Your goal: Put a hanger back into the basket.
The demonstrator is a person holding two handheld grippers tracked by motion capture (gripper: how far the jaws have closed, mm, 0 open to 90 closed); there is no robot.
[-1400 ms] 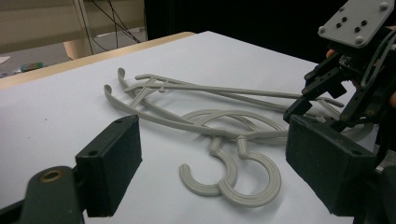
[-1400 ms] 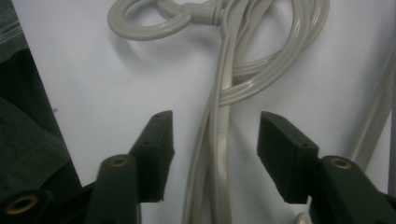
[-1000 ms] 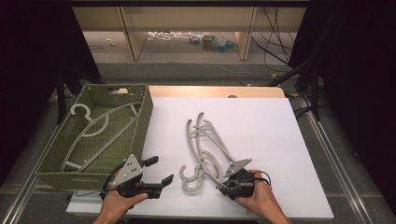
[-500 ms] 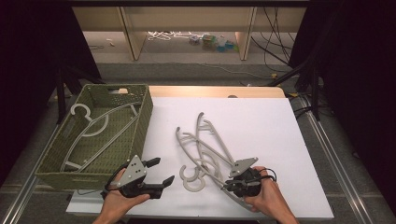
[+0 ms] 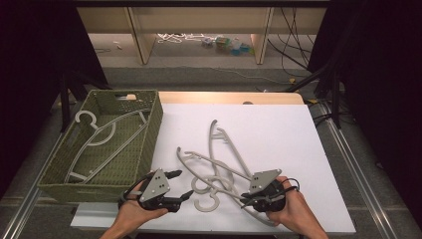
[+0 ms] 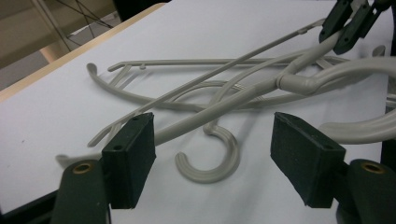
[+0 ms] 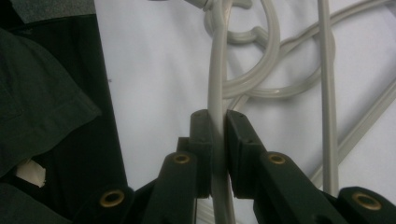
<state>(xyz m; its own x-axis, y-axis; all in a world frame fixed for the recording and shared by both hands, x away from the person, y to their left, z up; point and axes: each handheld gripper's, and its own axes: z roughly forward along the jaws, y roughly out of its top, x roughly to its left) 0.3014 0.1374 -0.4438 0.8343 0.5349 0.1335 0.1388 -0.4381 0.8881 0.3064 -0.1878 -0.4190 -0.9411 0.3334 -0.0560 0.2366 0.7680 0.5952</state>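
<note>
Several grey plastic hangers (image 5: pixel 215 167) lie tangled on the white board (image 5: pixel 278 134). My right gripper (image 5: pixel 245 199) is at the pile's near right and is shut on one hanger's thin arm (image 7: pixel 217 70), which runs straight up between its pads. The left gripper view shows that gripper (image 6: pixel 348 23) clamping the arm at the top right. My left gripper (image 5: pixel 182 184) is open just left of the pile. Its jaws have just been closing, with nothing between the pads. A hanger hook (image 6: pixel 212 161) lies on the board ahead of my left gripper (image 6: pixel 212 140).
A green woven basket (image 5: pixel 150 130) stands at the board's left edge with one hanger (image 5: pixel 99 134) inside. Beyond the table are wooden shelves (image 5: pixel 199 20) and cables on the floor. Black stands rise on both sides.
My right gripper has risen a little with the hanger arm in it, and the tangle has shifted slightly. The left gripper's jaws stand narrower than before; that hand has stayed put.
</note>
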